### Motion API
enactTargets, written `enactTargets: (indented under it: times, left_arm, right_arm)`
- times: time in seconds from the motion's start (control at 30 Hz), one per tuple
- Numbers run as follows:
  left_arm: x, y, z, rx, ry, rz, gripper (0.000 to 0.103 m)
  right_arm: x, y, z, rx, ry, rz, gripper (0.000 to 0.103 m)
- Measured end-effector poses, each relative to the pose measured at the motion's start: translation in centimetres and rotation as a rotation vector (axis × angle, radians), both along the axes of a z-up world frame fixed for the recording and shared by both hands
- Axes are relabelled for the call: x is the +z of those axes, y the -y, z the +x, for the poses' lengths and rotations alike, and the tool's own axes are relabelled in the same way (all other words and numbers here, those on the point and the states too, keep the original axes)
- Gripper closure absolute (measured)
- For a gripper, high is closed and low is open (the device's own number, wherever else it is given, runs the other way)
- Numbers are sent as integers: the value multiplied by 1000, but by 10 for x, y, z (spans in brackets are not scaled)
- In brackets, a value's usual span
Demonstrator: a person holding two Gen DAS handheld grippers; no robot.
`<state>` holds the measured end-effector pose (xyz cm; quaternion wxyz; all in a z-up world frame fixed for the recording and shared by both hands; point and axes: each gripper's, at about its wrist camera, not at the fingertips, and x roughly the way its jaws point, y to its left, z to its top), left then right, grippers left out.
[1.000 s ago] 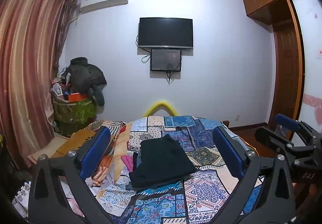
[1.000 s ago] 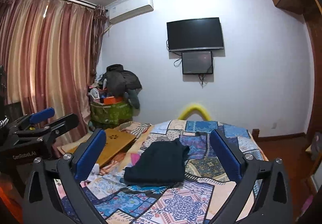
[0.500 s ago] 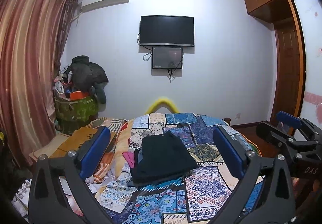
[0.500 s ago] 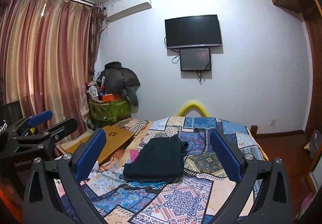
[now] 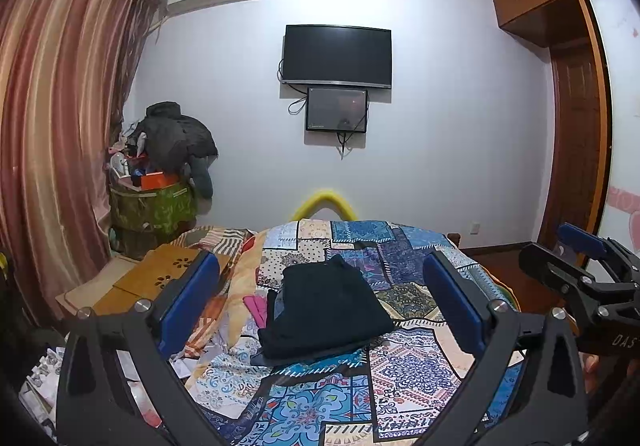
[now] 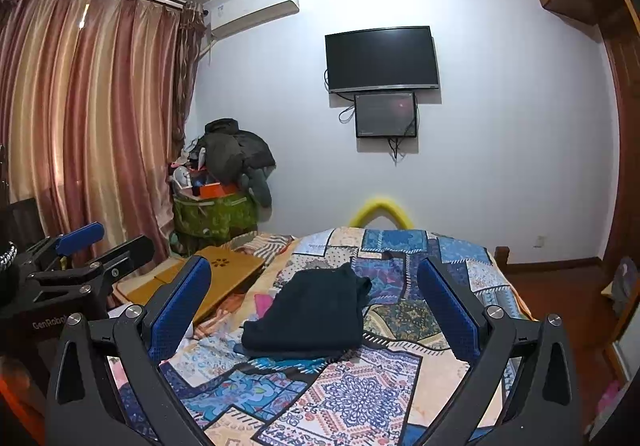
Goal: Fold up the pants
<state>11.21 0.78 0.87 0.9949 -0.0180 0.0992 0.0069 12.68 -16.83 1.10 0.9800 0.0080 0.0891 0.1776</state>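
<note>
Left gripper point(image 5: 320, 302) spread wide, holding nothing, at frame bottom. Right gripper point(image 6: 314, 300) likewise wide and unladen. Dark pants point(image 5: 324, 310) lie folded at frame centre on the patchwork bedspread point(image 5: 400, 362), apart from both grippers.

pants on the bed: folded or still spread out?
Folded. The dark pants lie as a compact, layered rectangle on the patchwork bedspread, with no legs spread out. Both grippers are open and clear of them.
</note>
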Motion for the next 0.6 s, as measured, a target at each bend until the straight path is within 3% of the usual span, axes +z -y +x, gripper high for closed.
enactTargets:
  times: [0.6]
  left_arm:
    - [0, -2, 3, -10, 0, 5, 0]
  right_arm:
    - [0, 3, 0, -5, -15, 4, 1]
